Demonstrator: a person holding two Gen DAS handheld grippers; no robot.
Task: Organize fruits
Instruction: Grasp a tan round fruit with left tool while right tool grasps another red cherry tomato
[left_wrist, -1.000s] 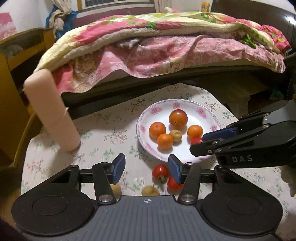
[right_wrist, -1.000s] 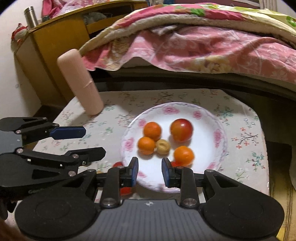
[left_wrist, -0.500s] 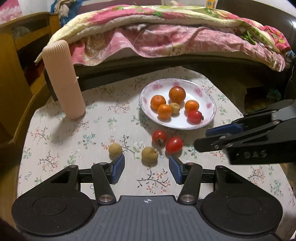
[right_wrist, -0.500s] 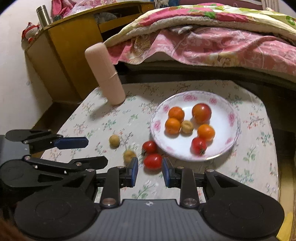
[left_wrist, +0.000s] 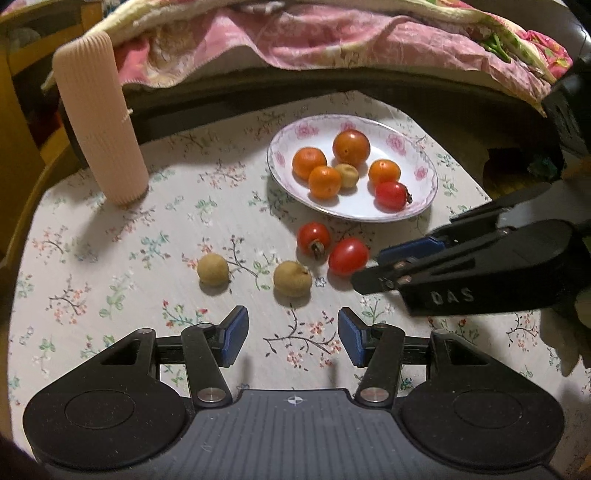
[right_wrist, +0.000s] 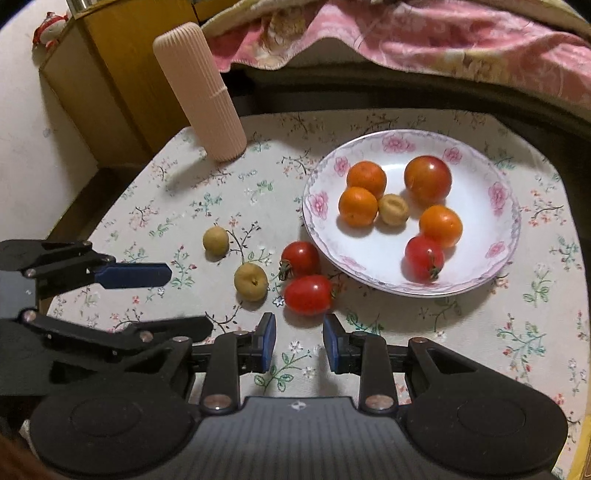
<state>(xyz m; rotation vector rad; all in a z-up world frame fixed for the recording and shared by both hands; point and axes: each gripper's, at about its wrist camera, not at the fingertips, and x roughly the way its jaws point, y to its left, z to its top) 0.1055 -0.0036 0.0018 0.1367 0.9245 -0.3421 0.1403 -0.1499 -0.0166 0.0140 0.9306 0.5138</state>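
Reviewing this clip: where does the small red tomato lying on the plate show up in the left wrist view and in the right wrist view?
Left wrist view: red tomato right of centre, at the plate's near right edge.
Right wrist view: red tomato right of centre, at the plate's near side.
Shared landmark: the ribbed pink cylinder standing upright at upper left.

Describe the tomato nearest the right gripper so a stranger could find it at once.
Start at the flowered plate. Just off its near-left rim, two tomatoes lie touching on the tablecloth. Take the oblong tomato, nearer the right gripper; the round tomato shows a dry stem.
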